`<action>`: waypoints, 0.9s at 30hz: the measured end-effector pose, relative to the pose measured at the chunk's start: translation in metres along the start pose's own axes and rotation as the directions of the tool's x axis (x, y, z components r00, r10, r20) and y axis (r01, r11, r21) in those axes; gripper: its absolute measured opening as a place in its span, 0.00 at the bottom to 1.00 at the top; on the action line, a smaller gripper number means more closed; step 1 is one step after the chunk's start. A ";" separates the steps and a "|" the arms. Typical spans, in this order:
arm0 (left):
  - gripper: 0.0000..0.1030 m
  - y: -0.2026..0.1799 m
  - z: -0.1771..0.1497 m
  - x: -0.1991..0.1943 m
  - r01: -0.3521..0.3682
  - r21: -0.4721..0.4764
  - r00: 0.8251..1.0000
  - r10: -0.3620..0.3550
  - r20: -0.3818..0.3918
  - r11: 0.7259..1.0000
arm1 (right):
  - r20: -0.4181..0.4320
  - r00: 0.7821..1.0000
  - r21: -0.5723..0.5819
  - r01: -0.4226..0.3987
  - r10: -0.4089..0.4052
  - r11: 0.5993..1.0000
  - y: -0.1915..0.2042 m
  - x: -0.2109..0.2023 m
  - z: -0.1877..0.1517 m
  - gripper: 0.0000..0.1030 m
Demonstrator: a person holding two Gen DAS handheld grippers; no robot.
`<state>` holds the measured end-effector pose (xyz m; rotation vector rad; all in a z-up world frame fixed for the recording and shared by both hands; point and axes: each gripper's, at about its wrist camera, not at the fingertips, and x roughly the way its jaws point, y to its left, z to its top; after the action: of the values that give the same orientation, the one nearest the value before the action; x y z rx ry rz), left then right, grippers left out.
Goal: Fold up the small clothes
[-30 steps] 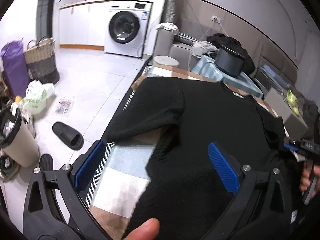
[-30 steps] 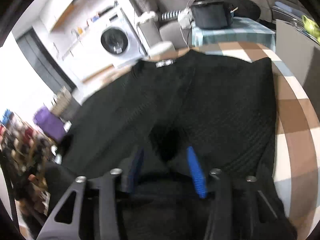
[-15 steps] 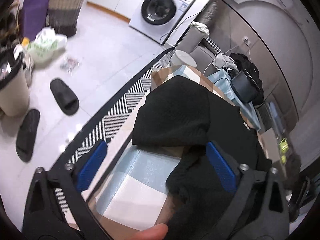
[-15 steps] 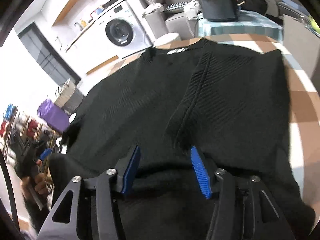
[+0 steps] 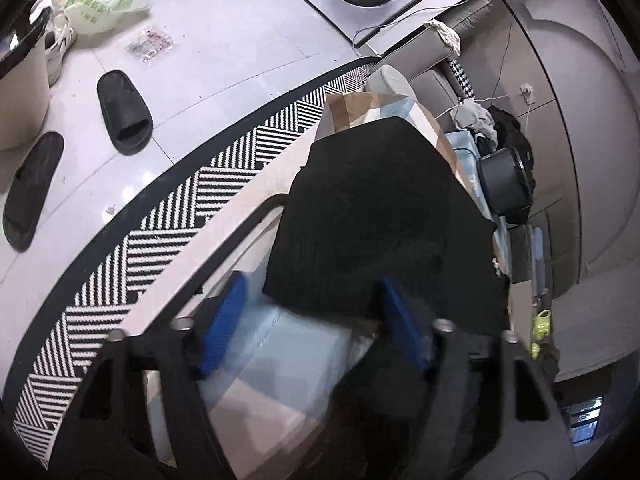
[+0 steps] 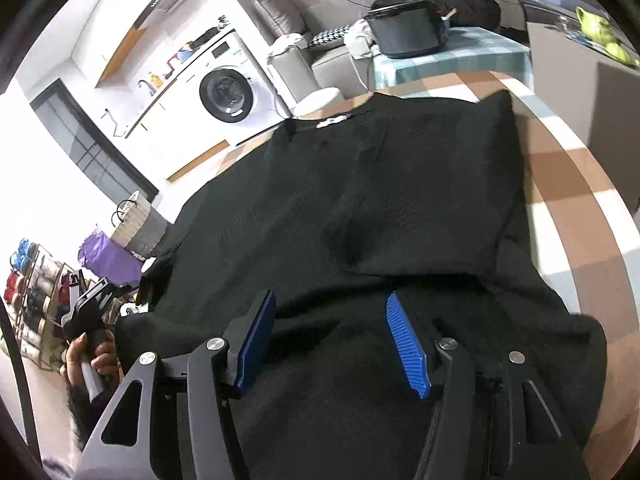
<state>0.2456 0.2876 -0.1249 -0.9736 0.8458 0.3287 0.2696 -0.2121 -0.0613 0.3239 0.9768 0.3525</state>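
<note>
Black sweater (image 6: 360, 208) flat on checked tablecloth (image 6: 560, 184), right tool (image 6: 332, 340) above.

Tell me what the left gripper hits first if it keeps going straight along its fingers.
Most likely the near edge of the black knit garment, which lies just ahead of the left gripper, between its half-closed blue pads. The checked tablecloth sits right below, so depth is uncertain.

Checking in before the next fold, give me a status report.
Left hand-held gripper just closing, jaws apart at the black sweater's edge, no grip visible. Right hand-held gripper open over sweater. Sweater spread on checked table. Nothing in the way.
</note>
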 end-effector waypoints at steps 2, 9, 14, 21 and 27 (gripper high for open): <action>0.32 -0.004 0.000 0.006 -0.029 0.003 0.999 0.029 0.023 1.000 | 0.009 1.000 0.009 0.006 -0.006 1.000 -0.004 -0.004 -0.001 0.58; 0.05 -0.031 0.009 -0.002 -0.055 0.085 0.989 0.042 0.145 0.995 | 0.049 0.998 0.073 0.030 -0.033 0.997 -0.022 -0.020 -0.007 0.58; 0.04 -0.097 0.016 -0.028 -0.056 0.252 0.972 -0.004 0.233 0.966 | 0.063 0.998 0.093 0.012 -0.018 0.996 -0.028 -0.029 -0.014 0.58; 0.04 -0.254 -0.026 -0.031 0.086 0.610 0.964 -0.221 0.149 0.788 | 0.068 0.998 0.094 -0.002 -0.004 0.996 -0.029 -0.043 -0.026 0.58; 0.57 -0.300 -0.109 0.031 0.156 0.750 0.988 -0.113 -0.108 0.643 | 0.051 0.999 0.111 0.011 -0.017 0.994 -0.036 -0.047 -0.032 0.58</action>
<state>0.3913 0.0295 -0.0017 -0.2384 0.8389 -0.1965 0.2237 -0.2613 -0.0585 0.4248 0.9493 0.2761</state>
